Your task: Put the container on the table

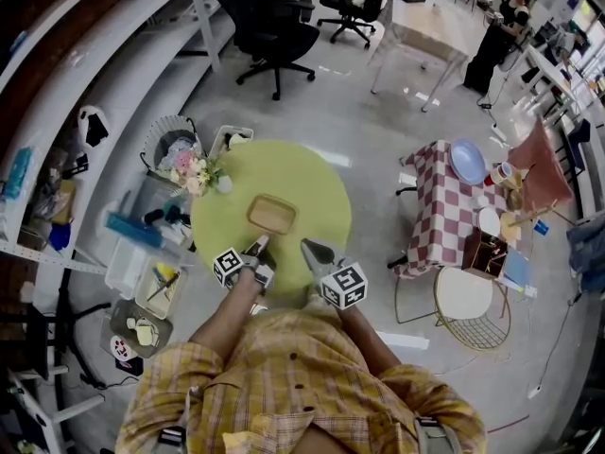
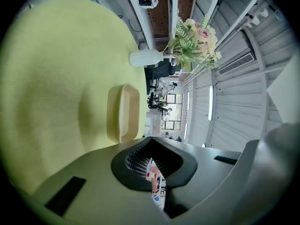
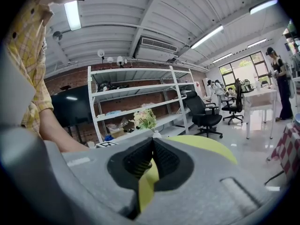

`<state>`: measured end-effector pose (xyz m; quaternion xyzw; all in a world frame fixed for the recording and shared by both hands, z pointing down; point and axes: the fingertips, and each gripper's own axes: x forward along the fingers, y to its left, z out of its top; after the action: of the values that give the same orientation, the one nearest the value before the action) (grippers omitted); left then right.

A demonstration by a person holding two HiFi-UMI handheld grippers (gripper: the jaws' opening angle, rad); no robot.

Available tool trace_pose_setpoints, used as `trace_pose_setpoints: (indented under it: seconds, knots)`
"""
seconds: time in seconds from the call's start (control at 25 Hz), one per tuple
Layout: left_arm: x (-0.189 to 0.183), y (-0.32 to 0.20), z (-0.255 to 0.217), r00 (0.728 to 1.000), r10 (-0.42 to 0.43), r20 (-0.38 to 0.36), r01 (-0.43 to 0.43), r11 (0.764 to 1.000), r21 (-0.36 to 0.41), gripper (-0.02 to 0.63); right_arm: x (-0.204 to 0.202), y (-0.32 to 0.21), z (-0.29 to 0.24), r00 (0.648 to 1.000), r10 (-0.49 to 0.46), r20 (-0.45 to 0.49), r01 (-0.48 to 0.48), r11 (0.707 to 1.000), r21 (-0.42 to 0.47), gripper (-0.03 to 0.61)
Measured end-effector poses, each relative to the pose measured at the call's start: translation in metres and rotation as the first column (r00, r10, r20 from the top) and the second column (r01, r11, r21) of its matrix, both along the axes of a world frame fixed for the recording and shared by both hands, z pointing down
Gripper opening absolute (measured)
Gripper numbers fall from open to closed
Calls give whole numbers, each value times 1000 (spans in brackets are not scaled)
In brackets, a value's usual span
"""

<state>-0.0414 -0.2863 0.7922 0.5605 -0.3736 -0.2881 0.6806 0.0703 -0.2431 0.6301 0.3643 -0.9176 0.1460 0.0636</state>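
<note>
Container: the shallow tan rectangular plastic container (image 1: 271, 214) sits flat on the round yellow-green table (image 1: 321, 183). It's about mid-table with the open side up.

Left gripper: my left gripper (image 1: 260, 245) has its jaws pressed together at the tips, so it's empty. It's pointing at the container's near edge, just short of it. I can't tell from the head view if it's actually touching.

Right gripper: my right gripper (image 1: 308, 247) is the same deal, jaws closed on nothing. It's over the near part of the table, just right of the container and apart from it.

Left gripper view: the container is dead ahead of the jaws, with table surface all around it.

Right gripper view: mostly room here, with just the table edge past the closed jaws.

Flowers: a small white vase of pink and white flowers (image 1: 197, 170) stands at the table's left edge, well apart from the container.

Around: a black office chair (image 1: 269, 26) is on the floor beyond the table. Off to the right there's a red-and-white checked side table (image 1: 437, 211) with a blue plate (image 1: 467, 162) on it.
</note>
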Motion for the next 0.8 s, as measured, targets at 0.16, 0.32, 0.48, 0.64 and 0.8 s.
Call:
trace_pose_setpoints:
  seconds: [0.16, 0.32, 0.48, 0.64, 0.8]
  knots:
    - [-2, 7, -10, 1000, 26, 14, -27, 999, 30, 5, -3, 4, 0, 1000, 5, 0, -5, 1000, -3, -3]
    - [0, 14, -28, 996, 73, 53, -79, 991, 110, 5, -3, 8, 2, 1000, 17, -10, -17, 1000, -7, -3]
    - [6, 20, -42, 980, 140, 141, -164, 970, 178, 5, -1, 9, 4, 999, 36, -20, -37, 999, -15, -3]
    - [10, 23, -57, 955, 169, 245, -231, 940, 252, 5, -3, 12, 3, 999, 40, -13, -40, 999, -19, -3]
    - [19, 27, -71, 924, 207, 323, -310, 897, 314, 5, -5, 12, 2, 999, 36, -3, -36, 999, -19, -3]
